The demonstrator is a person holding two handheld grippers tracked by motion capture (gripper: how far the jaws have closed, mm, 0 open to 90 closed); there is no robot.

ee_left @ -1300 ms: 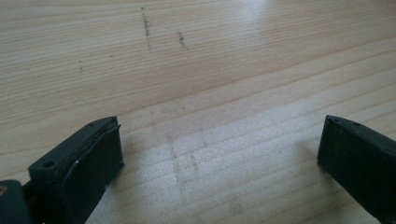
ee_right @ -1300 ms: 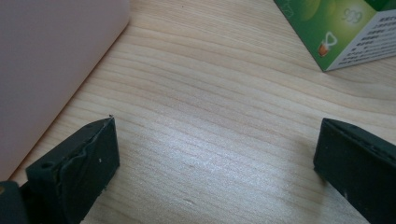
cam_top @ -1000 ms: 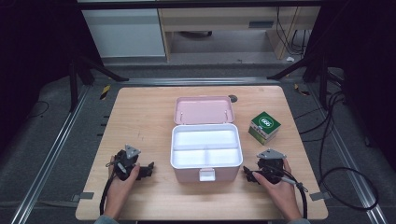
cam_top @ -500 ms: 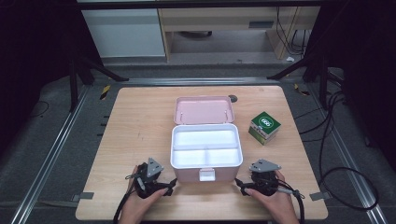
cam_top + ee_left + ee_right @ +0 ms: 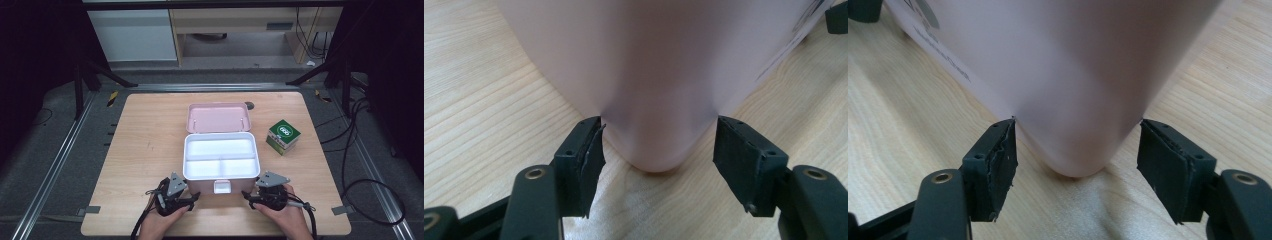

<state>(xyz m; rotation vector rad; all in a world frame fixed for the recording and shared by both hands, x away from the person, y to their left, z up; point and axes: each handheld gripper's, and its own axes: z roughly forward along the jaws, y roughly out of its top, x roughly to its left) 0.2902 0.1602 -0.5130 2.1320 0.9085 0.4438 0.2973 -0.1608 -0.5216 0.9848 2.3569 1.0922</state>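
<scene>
Left gripper and right gripper jaws apart, straddling pink box's near corners, table

High view overhead, facing forward-down on table; gripper views low, close, sharing pink box front corners.

One wooden table. One pink box, lid open, with three white inner compartments: one long, two shorter. One small green carton. Two hand-held grippers, left gripper and right gripper, two black jaws each, and two hands holding them.
</scene>
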